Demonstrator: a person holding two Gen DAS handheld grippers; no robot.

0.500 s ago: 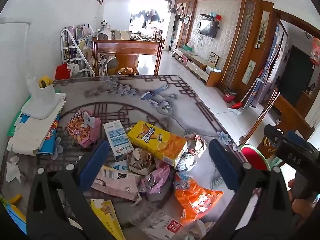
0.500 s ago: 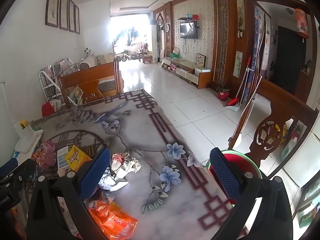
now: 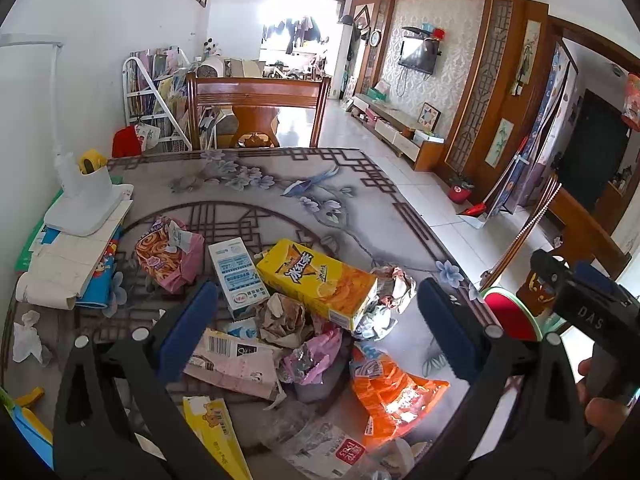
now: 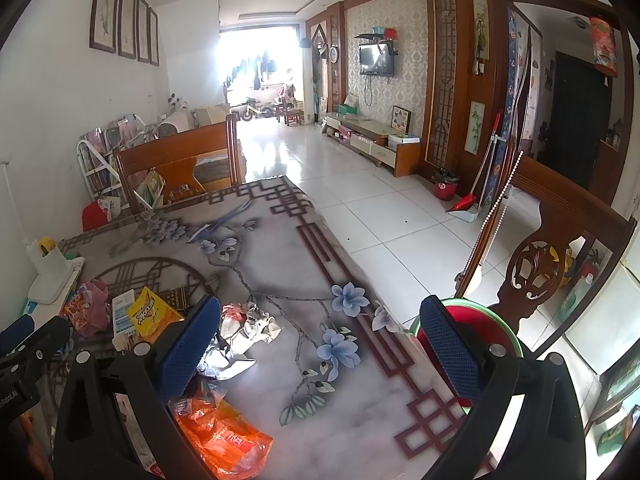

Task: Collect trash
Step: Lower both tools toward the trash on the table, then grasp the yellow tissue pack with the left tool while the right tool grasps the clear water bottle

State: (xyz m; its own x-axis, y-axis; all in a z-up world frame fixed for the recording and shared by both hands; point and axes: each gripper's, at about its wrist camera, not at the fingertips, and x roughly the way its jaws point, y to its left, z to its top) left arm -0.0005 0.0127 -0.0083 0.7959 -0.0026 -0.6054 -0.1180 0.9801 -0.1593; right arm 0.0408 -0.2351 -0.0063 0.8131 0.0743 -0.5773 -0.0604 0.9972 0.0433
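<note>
My left gripper [image 3: 316, 312] hangs wide, nothing between its blue pads, above a heap of litter on the flower-patterned grey table [image 3: 256, 184]: a yellow cardboard drink carton [image 3: 316, 280], a white and blue milk carton [image 3: 240, 276], a crumpled orange foil snack bag [image 3: 392, 396] and a pink wrapper [image 3: 312, 360]. My right gripper [image 4: 320, 336] is spread just as wide, holding nothing, over the table's edge near crumpled silver foil [image 4: 248, 328]. A red basin with a green rim [image 4: 480, 328] sits just off the table.

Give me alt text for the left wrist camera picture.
Open left gripper above a pile of trash on a floral table: a yellow box, a white carton and an orange bag. Nothing is held; a living room lies beyond.
</note>
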